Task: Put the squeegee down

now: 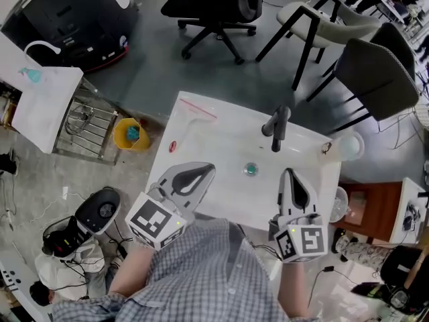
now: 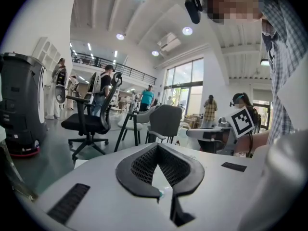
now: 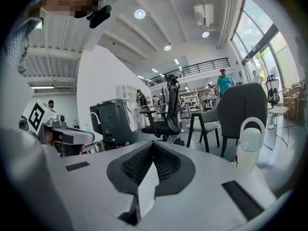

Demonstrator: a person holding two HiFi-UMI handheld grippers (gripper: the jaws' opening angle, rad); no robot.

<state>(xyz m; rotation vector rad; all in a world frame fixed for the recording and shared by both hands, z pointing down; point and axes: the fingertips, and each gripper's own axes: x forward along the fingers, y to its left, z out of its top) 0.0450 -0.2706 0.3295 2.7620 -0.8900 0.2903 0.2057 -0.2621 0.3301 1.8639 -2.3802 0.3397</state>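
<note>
While both tools hang over the near edge of the basin top, the inventory reads:

- Left gripper [image 1: 210, 168]: jaws closed tip to tip, nothing between them.
- Right gripper [image 1: 289, 172]: jaws likewise closed and empty.
- White basin top [image 1: 221, 136]: bears a black faucet [image 1: 278, 127] at its far side and a green-centred drain [image 1: 251, 169].
- Squeegee [image 1: 198, 109]: seemingly the pale, red-edged strip lying flat on the far left corner of the basin top, well apart from both grippers.
- Small red item [image 1: 172, 146]: at the left rim.
- Grey floor: carries a yellow bucket [image 1: 131, 134] left of the basin, a black office chair [image 1: 214, 5] and grey chairs [image 1: 375, 79] beyond it.
</note>
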